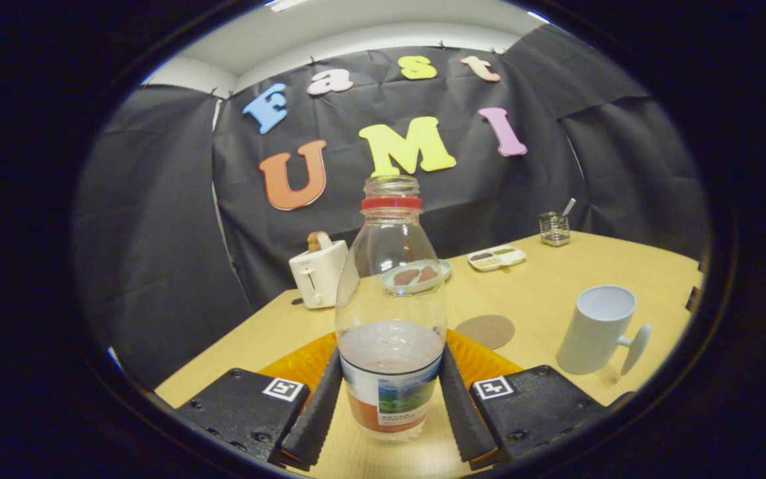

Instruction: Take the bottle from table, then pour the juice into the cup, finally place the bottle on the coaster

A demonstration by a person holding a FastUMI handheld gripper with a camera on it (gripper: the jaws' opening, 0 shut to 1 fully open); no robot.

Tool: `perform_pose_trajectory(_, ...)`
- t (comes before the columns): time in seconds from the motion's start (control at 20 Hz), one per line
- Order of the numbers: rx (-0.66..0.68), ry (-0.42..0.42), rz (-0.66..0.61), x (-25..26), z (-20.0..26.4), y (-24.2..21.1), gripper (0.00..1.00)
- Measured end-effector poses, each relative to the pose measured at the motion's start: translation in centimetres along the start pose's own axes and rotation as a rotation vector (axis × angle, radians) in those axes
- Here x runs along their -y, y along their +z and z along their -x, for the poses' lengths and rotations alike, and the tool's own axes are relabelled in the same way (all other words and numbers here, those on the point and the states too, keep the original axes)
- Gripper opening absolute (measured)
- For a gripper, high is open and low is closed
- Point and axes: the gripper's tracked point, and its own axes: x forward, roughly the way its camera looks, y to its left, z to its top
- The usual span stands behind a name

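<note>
A clear plastic bottle with a red neck ring and no cap stands upright between my fingers, with pale juice filling its lower part. My gripper is shut on it, both fingers pressing the labelled lower body from either side. A white cup with its handle pointing right stands on the wooden table, ahead of the right finger. A round brown coaster lies flat between the bottle and the cup, a little beyond the fingertips.
An orange plate lies just behind the bottle. Farther back are a white toaster, a small plate with brown food, a compartment tray and a wire holder. The table's left edge runs close by.
</note>
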Motion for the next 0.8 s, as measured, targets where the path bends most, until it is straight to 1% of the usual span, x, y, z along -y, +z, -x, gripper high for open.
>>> perform_pose_trajectory(0.15, 0.021, 0.032, -0.126, -0.6, 0.3, 1.9, 0.78)
perform_pose_trajectory(0.25, 0.014, 0.053, -0.190, -0.6, 0.5, 2.2, 0.77)
perform_pose_trajectory(0.3, 0.009, 0.051, -0.203, -0.5, 0.5, 2.3, 0.77)
perform_pose_trajectory(0.35, 0.010, 0.070, -0.221, -0.7, 0.6, 2.6, 0.77)
perform_pose_trajectory(0.45, -0.004, 0.078, -0.275, -0.8, 0.6, 2.8, 0.77)
perform_pose_trajectory(0.55, -0.013, 0.102, -0.365, -1.0, 0.6, 3.0, 0.77)
perform_pose_trajectory(0.65, -0.014, 0.113, -0.447, -0.6, 0.6, 3.4, 0.77)
perform_pose_trajectory(0.8, -0.030, 0.110, -0.536, -0.6, 0.6, 3.2, 0.77)
